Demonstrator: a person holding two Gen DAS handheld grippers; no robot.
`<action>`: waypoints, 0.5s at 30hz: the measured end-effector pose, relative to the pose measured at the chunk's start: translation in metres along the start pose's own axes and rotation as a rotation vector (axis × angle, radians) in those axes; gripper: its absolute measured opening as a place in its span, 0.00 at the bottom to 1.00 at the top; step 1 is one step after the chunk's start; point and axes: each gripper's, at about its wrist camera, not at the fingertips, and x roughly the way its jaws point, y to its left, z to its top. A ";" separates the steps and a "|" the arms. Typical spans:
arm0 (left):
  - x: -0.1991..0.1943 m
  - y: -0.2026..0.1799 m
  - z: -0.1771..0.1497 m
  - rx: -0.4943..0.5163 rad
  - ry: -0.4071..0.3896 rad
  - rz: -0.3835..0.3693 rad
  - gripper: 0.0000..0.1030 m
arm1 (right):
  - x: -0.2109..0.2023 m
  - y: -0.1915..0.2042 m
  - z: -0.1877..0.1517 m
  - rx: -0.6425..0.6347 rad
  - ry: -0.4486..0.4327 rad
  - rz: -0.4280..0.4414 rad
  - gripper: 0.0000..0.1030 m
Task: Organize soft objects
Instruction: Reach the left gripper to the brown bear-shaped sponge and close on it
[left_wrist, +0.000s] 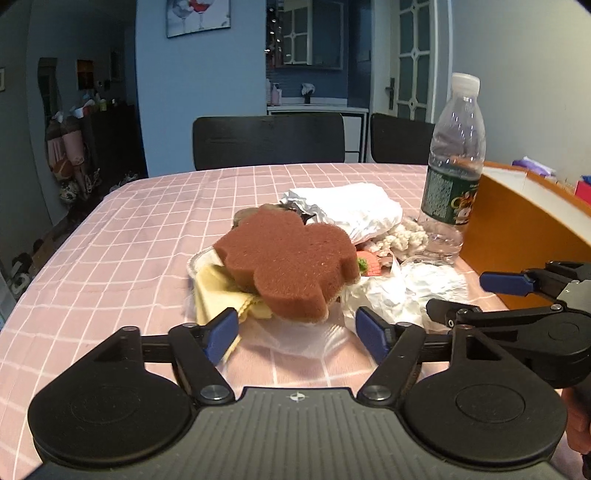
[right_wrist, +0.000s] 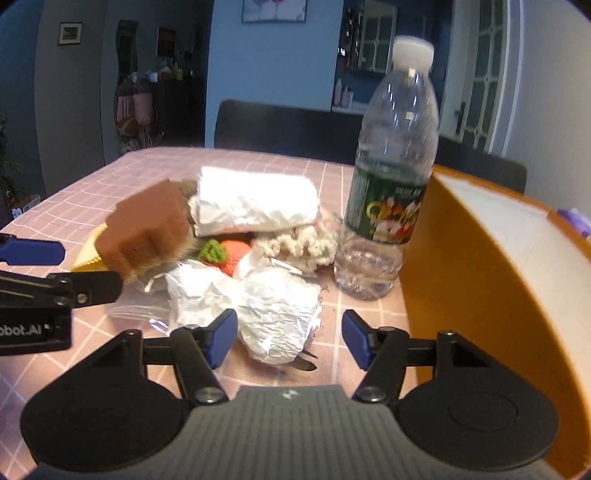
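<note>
A pile of soft things lies on the pink checked tablecloth. A brown bear-shaped sponge tops it, over a yellow cloth. Behind are a white folded cloth, a cream knitted piece and a knitted orange carrot. Crumpled white paper lies in front. My left gripper is open, just short of the sponge. My right gripper is open, its jaws either side of the crumpled paper; it also shows in the left wrist view.
A clear plastic water bottle stands right of the pile. An orange box with a white inside stands at the right. A clear plastic bag lies under the pile's front. Black chairs stand behind the table.
</note>
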 end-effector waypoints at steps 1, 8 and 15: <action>0.005 -0.001 0.001 0.009 0.003 0.000 0.86 | 0.004 -0.002 0.000 0.012 0.012 0.010 0.57; 0.032 -0.002 0.003 -0.006 0.024 0.010 0.51 | 0.009 -0.005 0.000 0.016 0.011 0.039 0.40; 0.020 0.006 0.001 -0.074 -0.001 -0.035 0.31 | -0.006 -0.001 -0.003 0.003 -0.013 0.028 0.33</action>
